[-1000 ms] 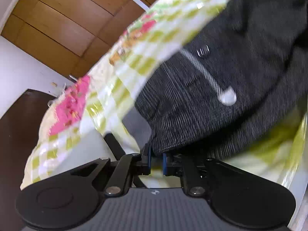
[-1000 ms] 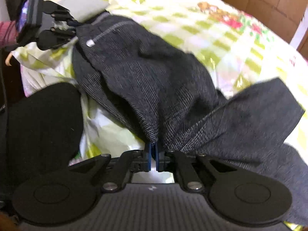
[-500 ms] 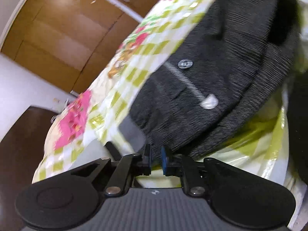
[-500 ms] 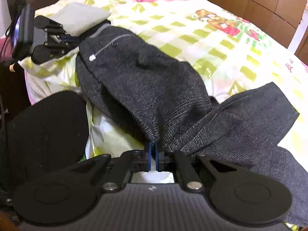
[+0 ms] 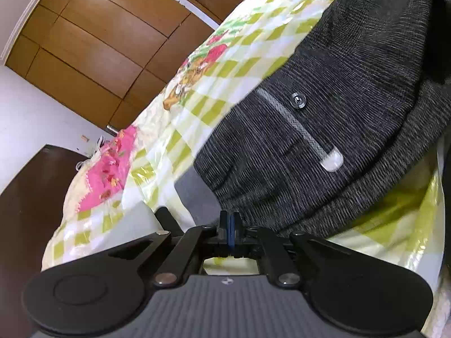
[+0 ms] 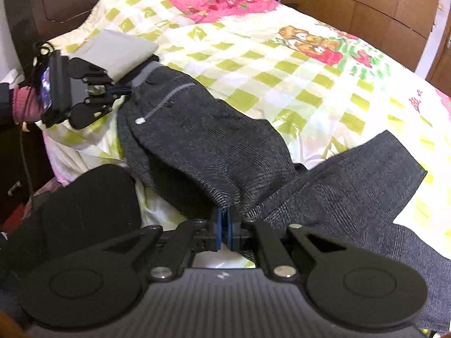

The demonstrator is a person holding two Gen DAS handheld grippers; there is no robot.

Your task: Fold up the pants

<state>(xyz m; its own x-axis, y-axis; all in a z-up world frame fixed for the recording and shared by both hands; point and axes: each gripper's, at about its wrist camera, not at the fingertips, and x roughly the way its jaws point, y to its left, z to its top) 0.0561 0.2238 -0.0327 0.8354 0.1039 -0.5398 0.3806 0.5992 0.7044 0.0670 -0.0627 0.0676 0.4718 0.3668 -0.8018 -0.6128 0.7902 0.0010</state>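
Dark grey knit pants (image 6: 214, 140) lie near the checked bedspread's (image 6: 282, 64) near edge, both ends pinched: left gripper (image 5: 229, 222) clamped on the waistband, right gripper (image 6: 224, 225) clamped mid-fabric, likely lifting to straighten for folding.

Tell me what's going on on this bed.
A person is folding dark grey pants on a checked bedspread, holding a gripper in each hand. The left gripper is shut on the waistband end; the right gripper is shut on the fabric near the crotch, lifting it. The pant legs trail across the bed, not yet folded.
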